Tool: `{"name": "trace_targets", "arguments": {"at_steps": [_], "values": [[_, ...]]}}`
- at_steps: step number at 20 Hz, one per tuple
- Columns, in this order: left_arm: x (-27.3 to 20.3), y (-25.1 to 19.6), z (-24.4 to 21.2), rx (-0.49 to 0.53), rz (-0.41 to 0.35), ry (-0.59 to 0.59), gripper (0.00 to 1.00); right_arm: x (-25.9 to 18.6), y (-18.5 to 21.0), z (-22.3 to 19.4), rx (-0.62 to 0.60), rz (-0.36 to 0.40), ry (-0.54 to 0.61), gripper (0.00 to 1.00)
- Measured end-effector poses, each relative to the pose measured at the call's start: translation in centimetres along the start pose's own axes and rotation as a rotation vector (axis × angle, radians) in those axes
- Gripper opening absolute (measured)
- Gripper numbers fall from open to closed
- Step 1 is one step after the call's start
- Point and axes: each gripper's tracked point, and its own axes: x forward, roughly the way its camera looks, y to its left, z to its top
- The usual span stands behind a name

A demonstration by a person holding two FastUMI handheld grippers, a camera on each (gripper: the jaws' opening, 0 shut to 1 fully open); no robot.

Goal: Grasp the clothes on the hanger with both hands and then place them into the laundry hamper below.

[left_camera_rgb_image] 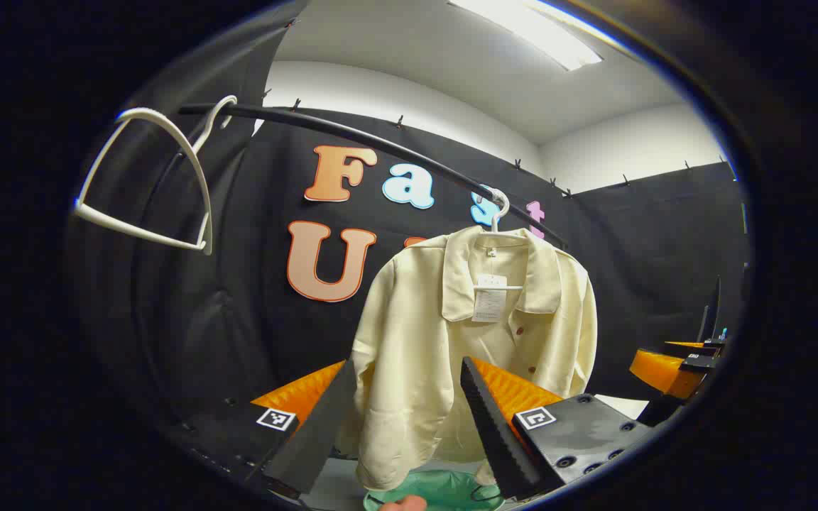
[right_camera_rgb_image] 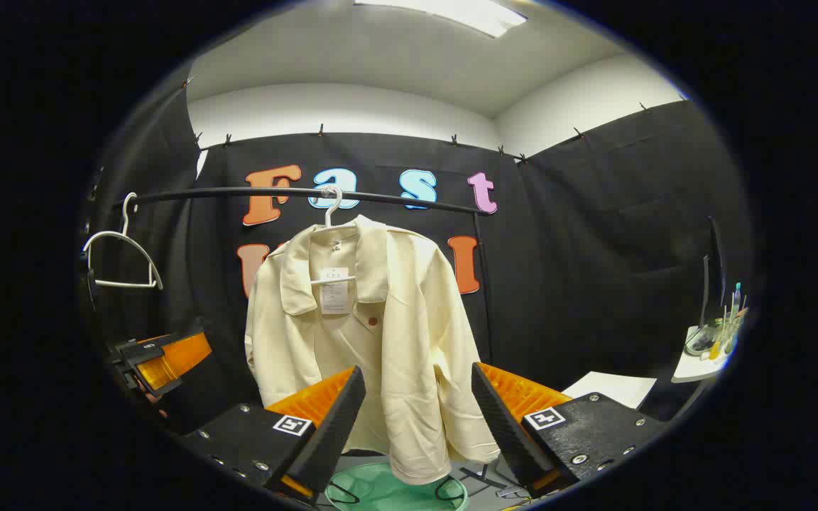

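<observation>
**Both grippers squared up on the hanging jacket, fingers spread**

The cream jacket (left_camera_rgb_image: 451, 341) hangs on a white hanger (left_camera_rgb_image: 498, 213) hooked over the black rail (left_camera_rgb_image: 352, 135), and everything else is best placed from it. Below its hem sits the green laundry hamper (right_camera_rgb_image: 388, 493), with its rim showing under the cloth. Along the rail, well apart from the jacket, an empty white hanger (left_camera_rgb_image: 146, 184) hangs tilted.

The left gripper (left_camera_rgb_image: 409, 419) faces the jacket's lower front with its fingers wide apart and nothing between them; the cloth appears to hang beyond the tips, not touching. The right gripper (right_camera_rgb_image: 416, 419) stands likewise, fingers spread and empty, its gap framing the jacket's hem. In the right gripper view the other gripper's orange body shows off to the jacket's far side, under the empty hanger.

The step in hand looks like the approach to the grasp. To do it well, each gripper should probably rise toward a shoulder of the jacket, one on each side of the collar, and close on a good fold of fabric, not on a thin edge. Then the jacket would need lifting or drawing sideways to clear the hanger's arms, lest the hanger come off the rail with it. A grip at the hem alone would likely drag the hanger along.
</observation>
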Motion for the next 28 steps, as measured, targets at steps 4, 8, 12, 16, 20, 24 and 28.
{"name": "trace_targets", "arguments": {"at_steps": [4,8,12,16,20,24,28], "values": [[0.0,0.1,0.0,0.007,0.019,-0.004,1.0,-0.2,0.5,0.2,0.002,0.04,-0.011,0.93],[0.2,-0.2,-0.6,0.009,0.017,0.009,1.0,-0.1,0.7,-0.2,0.009,0.059,-0.011,0.93],[0.7,-0.3,-0.5,0.025,0.013,0.005,1.0,0.3,1.1,-0.9,0.018,0.067,0.004,0.93],[1.1,-0.5,-0.6,0.017,0.0,0.004,0.96,0.4,1.3,-1.1,0.036,0.076,0.016,0.93],[1.5,-0.8,-0.7,0.028,-0.012,0.004,0.96,0.6,1.5,-1.3,0.019,0.067,0.021,0.93],[1.6,-0.8,-0.6,0.028,-0.026,0.003,1.0,1.6,2.1,-1.7,0.014,0.073,0.037,0.93],[1.7,-0.9,-0.8,0.025,-0.033,0.007,0.96,6.3,2.4,-2.6,-0.006,0.052,0.074,0.93]]}}
